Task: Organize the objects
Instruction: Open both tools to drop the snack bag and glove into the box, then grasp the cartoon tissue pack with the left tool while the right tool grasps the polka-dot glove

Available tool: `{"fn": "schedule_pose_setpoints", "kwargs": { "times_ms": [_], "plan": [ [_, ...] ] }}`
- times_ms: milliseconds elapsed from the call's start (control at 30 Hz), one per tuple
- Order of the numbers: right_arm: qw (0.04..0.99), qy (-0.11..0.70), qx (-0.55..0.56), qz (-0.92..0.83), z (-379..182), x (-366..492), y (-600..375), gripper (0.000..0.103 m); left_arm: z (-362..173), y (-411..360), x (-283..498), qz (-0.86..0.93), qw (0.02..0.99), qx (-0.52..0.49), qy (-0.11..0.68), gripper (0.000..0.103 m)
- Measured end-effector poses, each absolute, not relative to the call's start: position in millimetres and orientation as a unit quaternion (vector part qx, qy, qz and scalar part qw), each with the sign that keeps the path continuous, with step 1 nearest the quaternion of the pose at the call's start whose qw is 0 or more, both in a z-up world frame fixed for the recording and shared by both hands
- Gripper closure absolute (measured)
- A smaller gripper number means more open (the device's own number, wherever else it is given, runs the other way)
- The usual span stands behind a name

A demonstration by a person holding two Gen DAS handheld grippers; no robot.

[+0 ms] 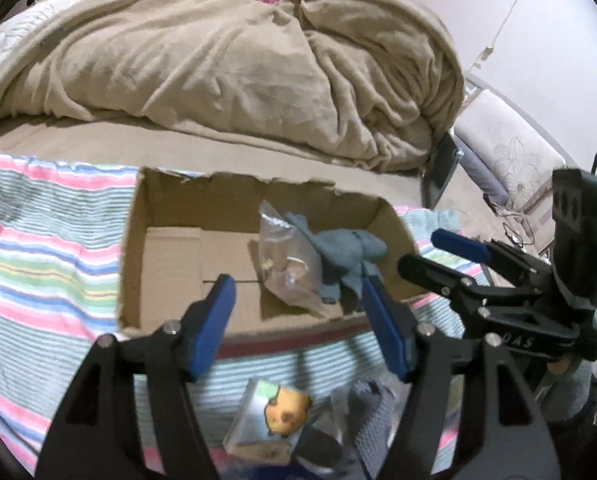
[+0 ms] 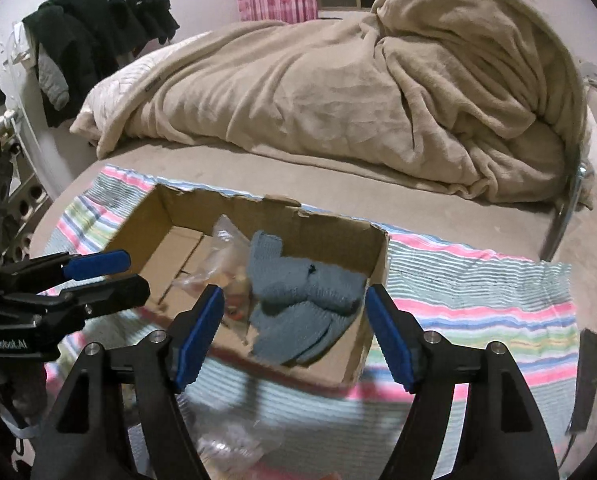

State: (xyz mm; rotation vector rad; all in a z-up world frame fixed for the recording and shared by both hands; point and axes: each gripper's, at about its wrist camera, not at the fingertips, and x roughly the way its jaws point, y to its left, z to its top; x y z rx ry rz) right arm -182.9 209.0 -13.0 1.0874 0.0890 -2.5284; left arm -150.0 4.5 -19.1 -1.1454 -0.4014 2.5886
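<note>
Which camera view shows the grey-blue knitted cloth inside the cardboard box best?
The right wrist view: there the knitted cloth lies broad and unblocked in the cardboard box, its knit visible. In the left wrist view it looks smaller, bunched beside the plastic bag, and a finger of the left gripper overlaps its lower edge.

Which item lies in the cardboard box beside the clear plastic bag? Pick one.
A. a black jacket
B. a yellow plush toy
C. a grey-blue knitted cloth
C: the grey-blue knitted cloth lies crumpled in the cardboard box, against the clear plastic bag.
</note>
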Motion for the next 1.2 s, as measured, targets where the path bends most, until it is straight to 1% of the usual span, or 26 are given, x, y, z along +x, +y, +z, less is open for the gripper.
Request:
{"fn": "schedule_pose_setpoints", "kwargs": {
  "times_ms": [267, 433, 800, 1200],
  "plan": [
    [0.195, 0.022, 0.374, -0.906, 9, -143, 204, 0.027, 5, -6, -114, 0.909, 0.125, -0.377, -0.129, 0.036],
    [0.198, 0.020, 0.371, -0.907, 16, -124, 201, 0.027, 7, -11, -94, 0.911, 0.118, -0.376, -0.120, 0.035],
    [0.197, 0.014, 0.376, -0.905, 18, -98, 195, 0.027, -3, -23, -56, 0.907, 0.110, -0.391, -0.113, 0.035],
    [0.196, 0.004, 0.402, -0.894, -2, -77, 183, 0.027, -18, -35, -32, 0.899, 0.101, -0.404, -0.134, 0.035]
  ]
}}
